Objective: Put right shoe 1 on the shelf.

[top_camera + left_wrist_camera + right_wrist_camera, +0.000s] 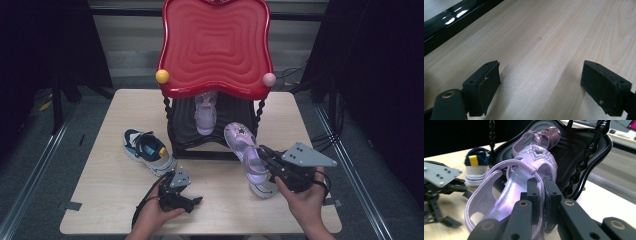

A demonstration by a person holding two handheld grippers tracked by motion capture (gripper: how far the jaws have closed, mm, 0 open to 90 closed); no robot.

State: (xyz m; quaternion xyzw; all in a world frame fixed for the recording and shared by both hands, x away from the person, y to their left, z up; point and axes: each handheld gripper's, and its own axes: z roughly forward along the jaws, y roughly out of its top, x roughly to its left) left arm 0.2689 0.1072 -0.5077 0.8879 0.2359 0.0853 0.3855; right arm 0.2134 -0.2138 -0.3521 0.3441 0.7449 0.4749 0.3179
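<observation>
Item: blue sneaker point(148, 151), white-soled with a yellow heel tab, laid on the pale wood-grain table point(100, 200) left of the rack.

Item: left gripper point(192, 202), rested low on the table near the front edge; its jaws are set wide apart, with bare wood between them and nothing held or touched. Black blocky pads point(489, 82) are seen in the left gripper view.

Item: rack, with a glossy red rippled top tray point(216, 45) on twisted black posts and a black ribbed lower shelf point(225, 125). A second lilac sandal point(205, 112) is stood on that shelf.

Item: lilac sandal point(247, 152), glossy plastic with a glittered star strap, its toe pointed toward the shelf edge.

Item: right gripper point(264, 161), clamped on the sandal's side strap, pads point(534, 192) pressed either side of it. The sandal is extended ahead of the jaws, tilted, with its heel nearest the hand.
</observation>
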